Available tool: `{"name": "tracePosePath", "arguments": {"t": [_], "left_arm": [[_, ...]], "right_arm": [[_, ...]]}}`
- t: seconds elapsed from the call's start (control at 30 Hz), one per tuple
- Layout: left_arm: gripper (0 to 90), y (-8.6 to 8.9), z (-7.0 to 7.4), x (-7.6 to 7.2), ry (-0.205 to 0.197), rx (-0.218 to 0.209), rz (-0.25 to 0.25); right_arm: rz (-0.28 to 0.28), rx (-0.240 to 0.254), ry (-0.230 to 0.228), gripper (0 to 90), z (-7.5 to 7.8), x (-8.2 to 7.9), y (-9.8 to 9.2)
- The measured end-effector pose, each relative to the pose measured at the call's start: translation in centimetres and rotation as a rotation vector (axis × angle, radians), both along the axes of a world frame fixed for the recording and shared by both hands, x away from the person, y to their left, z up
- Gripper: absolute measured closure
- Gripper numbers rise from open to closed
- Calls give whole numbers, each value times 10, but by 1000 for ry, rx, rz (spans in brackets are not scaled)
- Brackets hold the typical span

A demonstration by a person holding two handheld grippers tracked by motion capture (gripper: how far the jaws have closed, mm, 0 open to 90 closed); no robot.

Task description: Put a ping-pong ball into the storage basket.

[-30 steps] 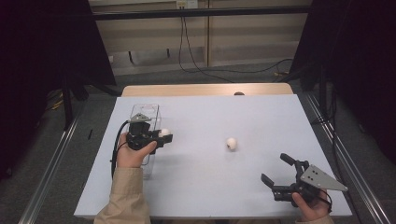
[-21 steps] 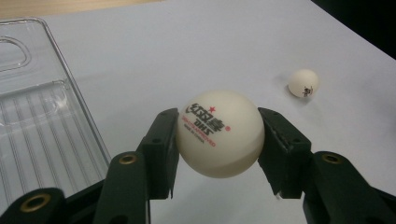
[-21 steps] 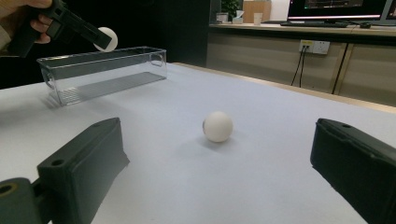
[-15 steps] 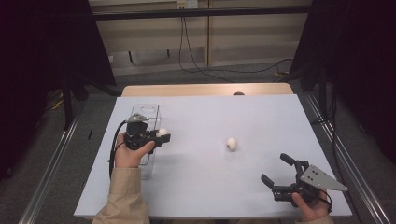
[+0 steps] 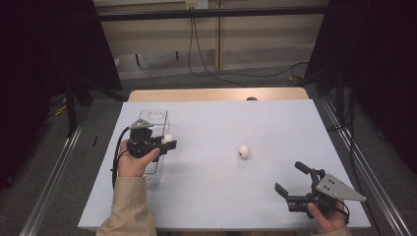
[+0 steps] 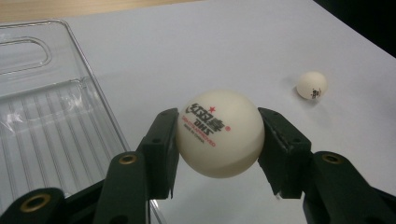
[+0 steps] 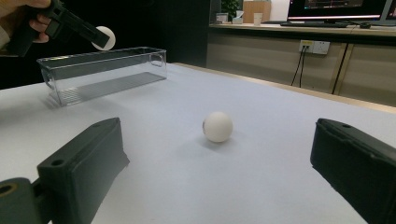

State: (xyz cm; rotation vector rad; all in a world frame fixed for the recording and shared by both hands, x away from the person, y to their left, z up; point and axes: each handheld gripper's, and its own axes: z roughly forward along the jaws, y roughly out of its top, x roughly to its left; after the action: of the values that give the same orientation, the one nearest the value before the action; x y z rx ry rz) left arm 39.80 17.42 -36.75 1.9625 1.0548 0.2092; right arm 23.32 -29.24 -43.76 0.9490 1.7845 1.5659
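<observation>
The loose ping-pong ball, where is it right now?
In the high view the loose ball lies on the white table, right of centre, between the clear bin and the right gripper.

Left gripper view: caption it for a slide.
Left tongs clamp a white ball beside a clear bin; second ball beyond.

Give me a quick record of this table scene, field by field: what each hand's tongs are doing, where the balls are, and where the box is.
left tongs: shut on held ball, raised beside the clear box
right tongs: open, nothing between them, low over the table near the front right corner
held ball: white, with red and black print
loose ball: white, lying on the table, apart from both tongs
clear box: empty plastic bin at table's left
table: white top
</observation>
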Motion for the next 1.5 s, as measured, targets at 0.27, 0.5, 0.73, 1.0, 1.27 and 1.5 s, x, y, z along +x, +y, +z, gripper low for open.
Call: {"name": "tracePosePath", "arguments": {"t": [0.27,0.5,0.73,1.0,1.27,1.5], "left_arm": [[510,5,0,0,-4,10,12],[510,10,1,0,-9,3,28],[510,15,1,0,-14,5,39],[510,17,1,0,-17,9,41],[510,17,1,0,-16,14,48],[509,20,1,0,-22,28,54]], "right_arm": [[1,0,0,24,0,0,0],[1,1,2,24,0,0,0],[2,2,5,24,0,0,1],[1,1,3,24,0,0,0],[1,1,3,24,0,0,0],[1,1,2,24,0,0,0]]}}
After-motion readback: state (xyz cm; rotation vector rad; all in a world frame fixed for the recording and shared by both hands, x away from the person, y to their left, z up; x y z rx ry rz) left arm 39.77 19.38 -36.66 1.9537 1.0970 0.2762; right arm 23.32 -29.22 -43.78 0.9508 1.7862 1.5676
